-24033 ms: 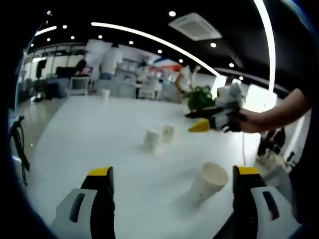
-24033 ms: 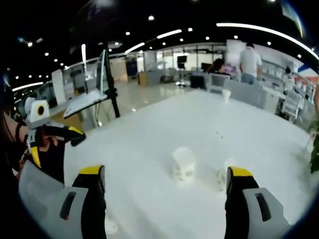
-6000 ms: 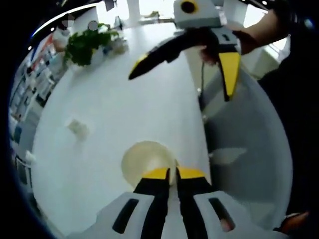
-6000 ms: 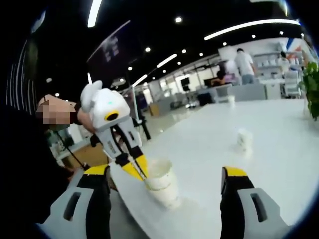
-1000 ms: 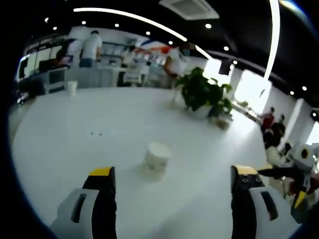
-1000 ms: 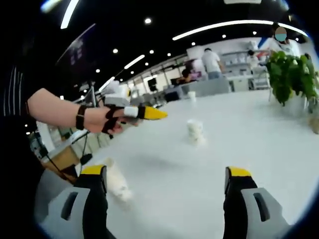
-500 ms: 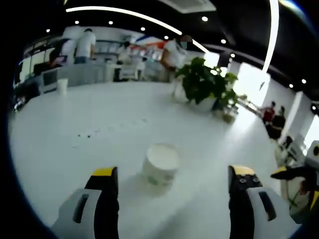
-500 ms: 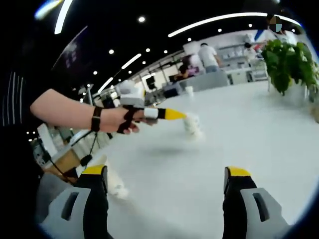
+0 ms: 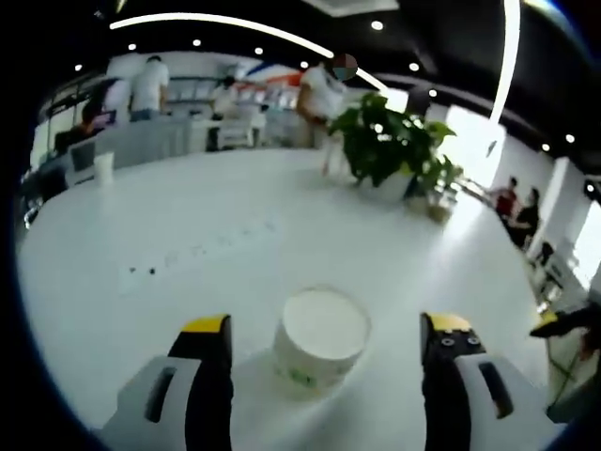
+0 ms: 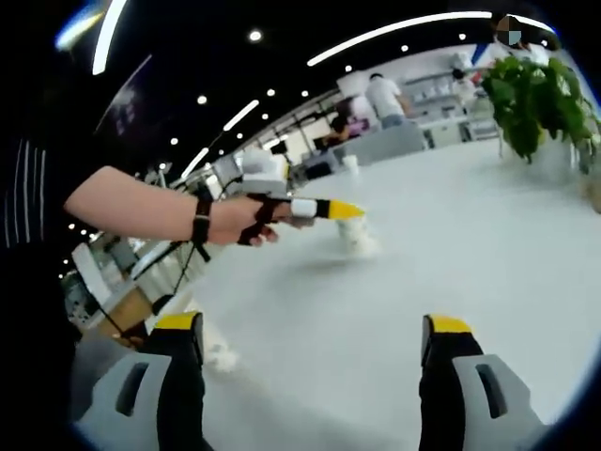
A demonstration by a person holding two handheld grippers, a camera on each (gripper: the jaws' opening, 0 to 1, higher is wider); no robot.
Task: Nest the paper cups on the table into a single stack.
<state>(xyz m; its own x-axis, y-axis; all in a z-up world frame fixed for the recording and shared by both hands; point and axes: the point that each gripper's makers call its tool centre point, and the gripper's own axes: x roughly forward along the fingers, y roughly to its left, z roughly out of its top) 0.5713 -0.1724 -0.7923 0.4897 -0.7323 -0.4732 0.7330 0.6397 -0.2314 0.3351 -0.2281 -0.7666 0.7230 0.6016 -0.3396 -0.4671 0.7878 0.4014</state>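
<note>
A white paper cup [image 9: 319, 340] with green print stands on the white table [image 9: 188, 235], between the two jaws of my left gripper [image 9: 326, 324], which is open and not touching it. In the right gripper view the same cup [image 10: 358, 237] sits just below the yellow tip of the left gripper [image 10: 324, 209], held out by a hand. Another white paper cup [image 10: 219, 355], blurred, sits near the table's edge beside the left jaw of my right gripper [image 10: 312, 324]. The right gripper is open and holds nothing.
A potted green plant [image 9: 390, 146] stands at the far side of the table, also seen as the plant [image 10: 535, 94]. A lone small cup [image 9: 103, 167] stands far left. People stand at desks behind. A yellow tip of the right gripper [image 9: 556, 320] shows at the right.
My left gripper has moved forward, so the cup is nearer and now sits between its jaws. In the right gripper view the hand with the left gripper has reached further over that cup.
</note>
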